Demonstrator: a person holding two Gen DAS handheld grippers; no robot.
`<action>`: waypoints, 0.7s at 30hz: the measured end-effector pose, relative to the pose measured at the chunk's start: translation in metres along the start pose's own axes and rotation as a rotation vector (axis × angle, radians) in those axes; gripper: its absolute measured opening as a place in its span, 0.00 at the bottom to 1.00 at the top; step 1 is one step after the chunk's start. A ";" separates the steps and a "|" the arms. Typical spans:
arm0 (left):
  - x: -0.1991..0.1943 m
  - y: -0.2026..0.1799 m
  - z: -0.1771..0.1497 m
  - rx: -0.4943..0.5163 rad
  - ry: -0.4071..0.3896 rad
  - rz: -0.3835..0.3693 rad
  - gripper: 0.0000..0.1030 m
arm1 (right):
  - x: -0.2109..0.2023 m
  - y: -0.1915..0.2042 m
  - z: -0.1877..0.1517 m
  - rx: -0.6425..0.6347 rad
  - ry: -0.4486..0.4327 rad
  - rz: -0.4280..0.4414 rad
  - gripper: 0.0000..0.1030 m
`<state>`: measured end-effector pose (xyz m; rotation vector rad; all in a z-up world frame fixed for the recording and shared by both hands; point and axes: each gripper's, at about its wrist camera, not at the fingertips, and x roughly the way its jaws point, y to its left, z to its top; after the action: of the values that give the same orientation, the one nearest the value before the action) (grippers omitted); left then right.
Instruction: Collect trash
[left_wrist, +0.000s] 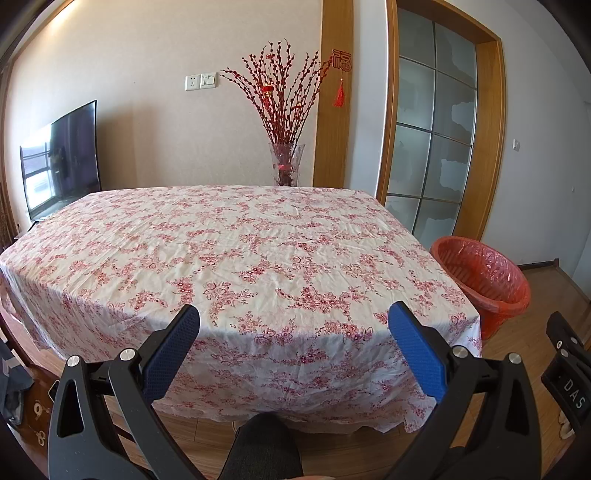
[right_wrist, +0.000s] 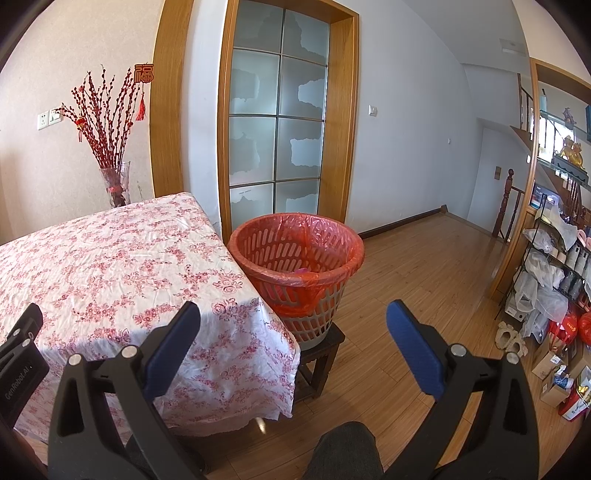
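A table under a white cloth with red flowers (left_wrist: 236, 254) (right_wrist: 103, 266) fills the left wrist view; I see no trash lying on it. An orange-lined waste basket (right_wrist: 295, 254) (left_wrist: 480, 277) stands on a low dark stool (right_wrist: 321, 354) at the table's right corner, with something pink inside. My left gripper (left_wrist: 293, 326) hangs open before the table's near edge, nothing between its blue pads. My right gripper (right_wrist: 293, 325) is open too, held in front of the basket and empty.
A glass vase of red branches (left_wrist: 284, 162) stands behind the table by the wall. A TV (left_wrist: 61, 158) is at the far left, a frosted glass door (right_wrist: 277, 122) behind the basket. Shelves with bags and boxes (right_wrist: 554, 295) line the right. A person's knee (right_wrist: 343, 450) shows below.
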<state>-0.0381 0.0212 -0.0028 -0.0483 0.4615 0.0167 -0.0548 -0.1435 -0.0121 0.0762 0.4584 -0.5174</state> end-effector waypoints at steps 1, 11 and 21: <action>0.000 0.000 -0.001 0.001 0.000 0.000 0.97 | 0.000 0.000 -0.001 0.000 0.000 0.000 0.96; 0.000 0.000 0.000 0.002 0.001 0.001 0.97 | 0.000 0.000 0.000 0.000 0.001 0.001 0.96; 0.000 0.000 0.001 0.002 0.002 0.001 0.97 | 0.000 -0.001 -0.001 0.000 0.003 0.001 0.96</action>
<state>-0.0378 0.0208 -0.0020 -0.0459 0.4634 0.0176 -0.0556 -0.1438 -0.0132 0.0774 0.4611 -0.5167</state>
